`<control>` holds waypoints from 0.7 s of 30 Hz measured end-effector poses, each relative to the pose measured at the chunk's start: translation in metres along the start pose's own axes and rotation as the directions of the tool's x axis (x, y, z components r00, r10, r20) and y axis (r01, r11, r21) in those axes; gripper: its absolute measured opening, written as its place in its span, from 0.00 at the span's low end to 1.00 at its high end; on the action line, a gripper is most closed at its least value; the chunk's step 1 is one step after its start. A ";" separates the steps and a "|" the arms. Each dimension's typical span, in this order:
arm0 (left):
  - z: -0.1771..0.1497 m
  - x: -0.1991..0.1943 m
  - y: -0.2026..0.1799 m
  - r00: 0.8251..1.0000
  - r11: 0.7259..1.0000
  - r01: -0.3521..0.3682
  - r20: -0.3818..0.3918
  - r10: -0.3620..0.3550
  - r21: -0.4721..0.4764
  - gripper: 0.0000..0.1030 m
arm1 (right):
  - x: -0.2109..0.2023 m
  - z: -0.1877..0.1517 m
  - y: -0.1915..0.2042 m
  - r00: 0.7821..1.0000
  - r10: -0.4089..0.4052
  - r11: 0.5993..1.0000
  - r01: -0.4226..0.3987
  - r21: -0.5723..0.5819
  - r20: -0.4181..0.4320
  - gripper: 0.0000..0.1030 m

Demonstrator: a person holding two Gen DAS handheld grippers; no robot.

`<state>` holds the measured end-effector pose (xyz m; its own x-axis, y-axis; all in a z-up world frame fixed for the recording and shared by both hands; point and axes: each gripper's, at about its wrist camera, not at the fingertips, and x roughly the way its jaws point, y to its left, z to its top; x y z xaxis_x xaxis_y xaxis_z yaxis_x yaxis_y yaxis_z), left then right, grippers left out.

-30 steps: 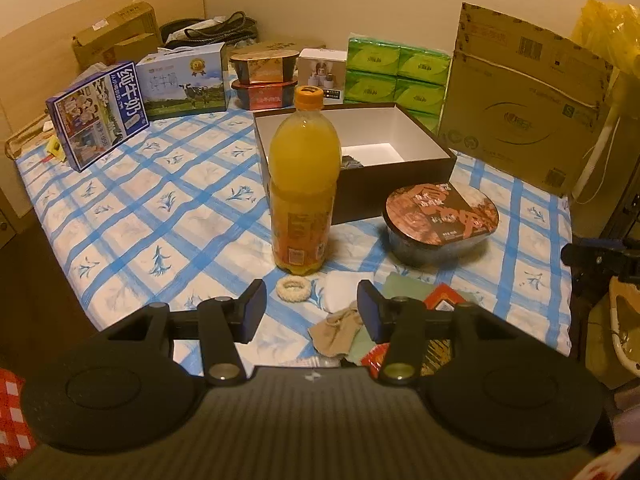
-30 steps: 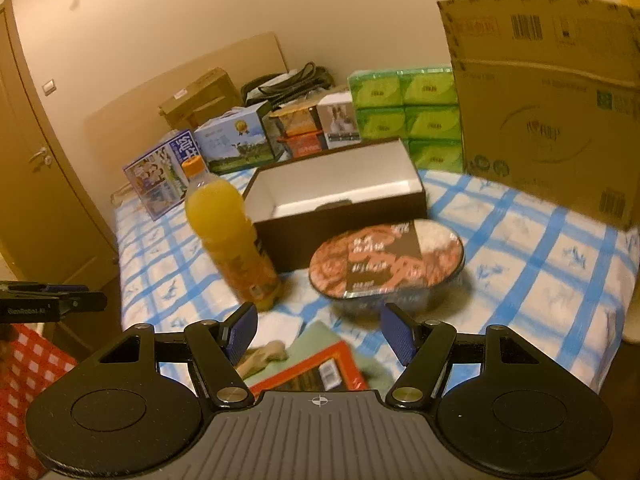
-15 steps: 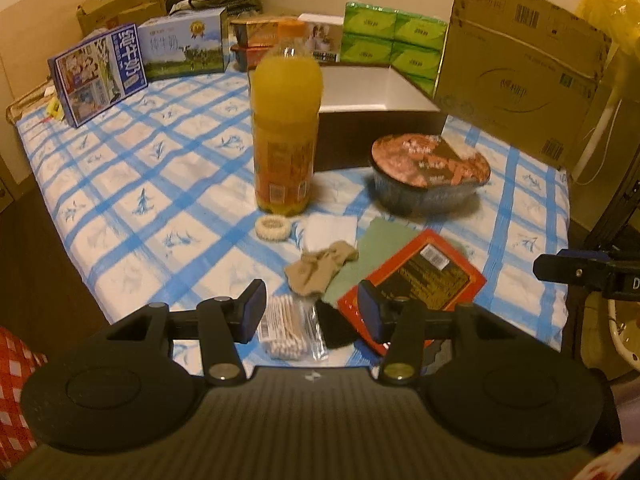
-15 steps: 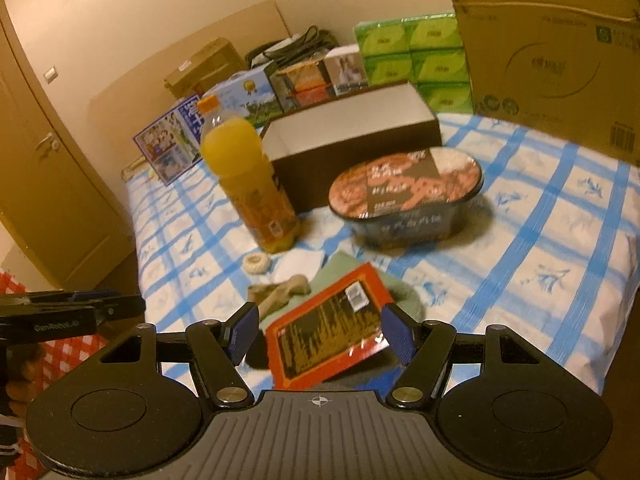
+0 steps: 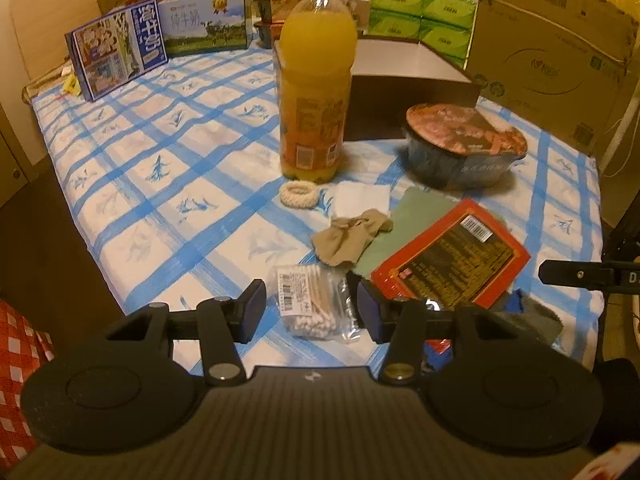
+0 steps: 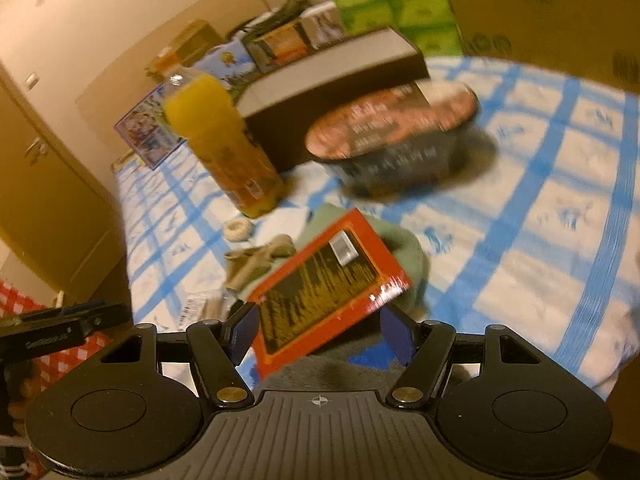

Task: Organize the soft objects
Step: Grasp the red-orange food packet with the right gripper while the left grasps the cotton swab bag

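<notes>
Blue-checked bedsheet point(image 5: 168, 168) carries all items. Brown open box point(image 5: 404, 92) behind orange juice bottle point(image 5: 314, 80). Beige sock point(image 5: 350, 236) beside red packet point(image 5: 448, 258), touching green cloth point(image 5: 408, 216). Cotton swab pack point(image 5: 310, 304) between my left claw point(image 5: 311, 310) fingers, claw wide open, untouched. My right claw point(image 6: 320, 334) wide open, empty, above red packet.

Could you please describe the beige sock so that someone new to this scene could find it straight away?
Start at the tall orange juice bottle on the blue-checked tablecloth. Just in front of it lie a cream hair scrunchie and a white folded cloth; the beige sock lies nearer still, the only crumpled tan fabric, beside the red packet.
</notes>
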<state>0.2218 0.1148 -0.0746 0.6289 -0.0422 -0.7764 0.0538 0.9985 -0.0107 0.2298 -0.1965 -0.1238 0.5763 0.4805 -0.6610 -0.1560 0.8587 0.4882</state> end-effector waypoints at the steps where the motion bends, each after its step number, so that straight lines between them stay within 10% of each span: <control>1: -0.001 0.004 0.002 1.000 1.000 -0.002 -0.006 0.002 -0.006 0.46 | 0.005 -0.002 -0.005 1.000 0.002 1.000 -0.002 0.019 0.001 0.66; 17: -0.013 0.044 0.037 0.996 0.995 -0.052 -0.072 0.047 -0.081 0.46 | 0.069 -0.011 -0.045 0.998 0.053 0.960 -0.046 0.276 -0.019 0.49; 21: -0.017 0.051 0.042 0.995 0.994 -0.054 -0.088 0.046 -0.095 0.46 | 0.070 -0.012 -0.046 0.997 0.082 0.950 -0.080 0.301 0.006 0.32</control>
<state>0.2434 0.1552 -0.1254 0.5600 0.0070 -0.8285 -0.0547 0.9981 -0.0285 0.2678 -0.2001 -0.1986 0.5665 0.5483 -0.6152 0.0466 0.7240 0.6882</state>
